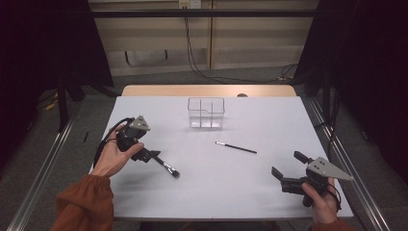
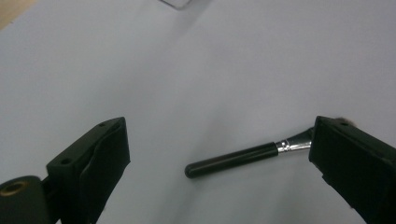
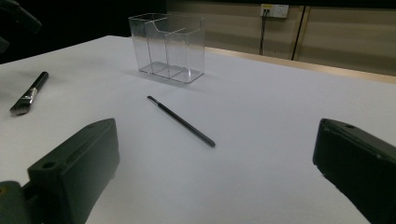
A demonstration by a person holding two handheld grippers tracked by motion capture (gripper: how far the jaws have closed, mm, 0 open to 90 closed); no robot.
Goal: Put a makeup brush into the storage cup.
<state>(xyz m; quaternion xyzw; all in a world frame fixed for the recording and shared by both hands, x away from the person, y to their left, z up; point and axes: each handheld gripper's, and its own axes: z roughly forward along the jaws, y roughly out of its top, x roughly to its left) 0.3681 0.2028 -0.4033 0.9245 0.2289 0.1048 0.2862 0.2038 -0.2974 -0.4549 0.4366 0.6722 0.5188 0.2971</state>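
left gripper (image 1: pixel 155 156) low over the tabletop's left side, jaws spread wide, straddling the flat makeup brush (image 2: pixel 243 156) lying between them, untouched. reach step, by the look of it; next calls for closing on the black handle. tilted down from a bent wrist. right gripper (image 1: pixel 286 170) parked near the front right corner, also wide apart, facing the thin brush (image 3: pixel 181 121) and clear organiser (image 3: pixel 169 47) toward the far edge.

Legible text: none | labels/brands: none readable | numbers/signs: none | checked: clear plastic three-compartment holder (image 1: pixel 206 113), thin black brush (image 1: pixel 235 147), pale wall socket plate (image 3: pixel 274 10): all unmarked.
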